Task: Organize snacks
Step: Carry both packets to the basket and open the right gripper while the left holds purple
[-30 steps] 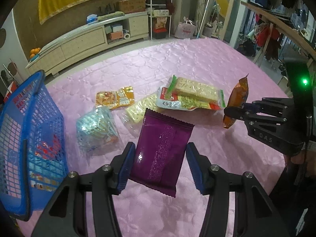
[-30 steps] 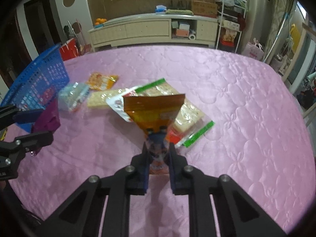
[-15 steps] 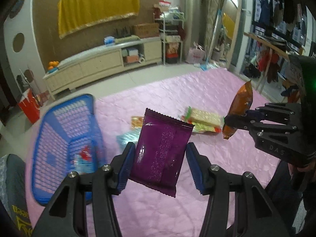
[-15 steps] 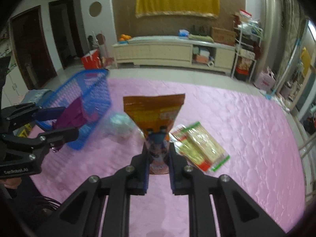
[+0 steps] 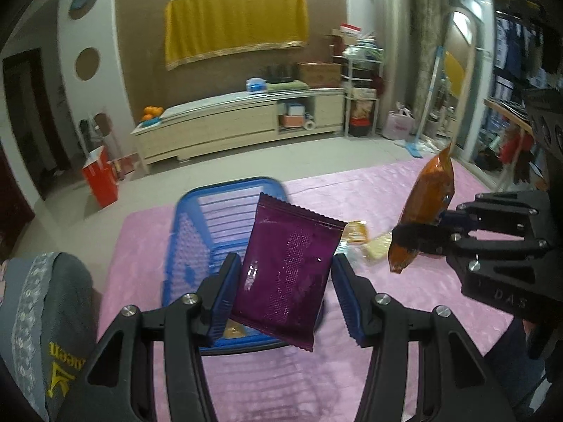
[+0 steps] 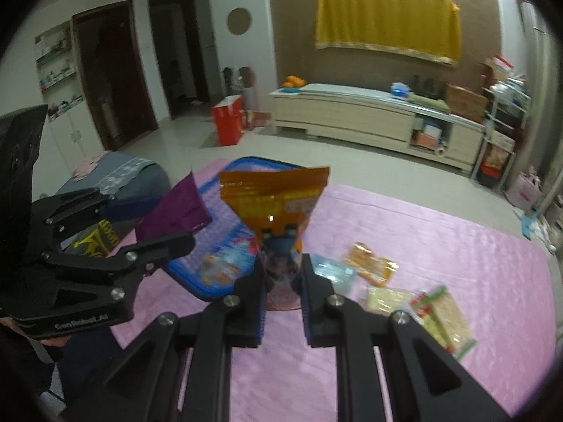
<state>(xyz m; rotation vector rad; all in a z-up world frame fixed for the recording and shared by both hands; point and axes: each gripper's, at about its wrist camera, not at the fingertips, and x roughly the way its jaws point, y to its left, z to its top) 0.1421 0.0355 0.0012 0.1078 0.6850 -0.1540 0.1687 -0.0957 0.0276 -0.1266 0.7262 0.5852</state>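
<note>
- Left wrist view: your left gripper [image 5: 286, 286] clamps the purple pack [image 5: 286, 274] by its side edges above the basket [image 5: 186, 246]; that edge hold is thin, so a jerk could twist it free.
- Your right gripper [image 6: 283, 276] pinches the orange bag [image 6: 274, 200] low at one end; top-heavy, it could swing and land outside.
- Both packs hang close together; releasing at once risks a bump over the rim.
- More snacks [image 6: 369, 267] lie on the pink cloth [image 6: 457, 246].

Purple packet [image 5: 286, 274], orange packet [image 6: 276, 207], blue basket [image 5: 190, 246]
</note>
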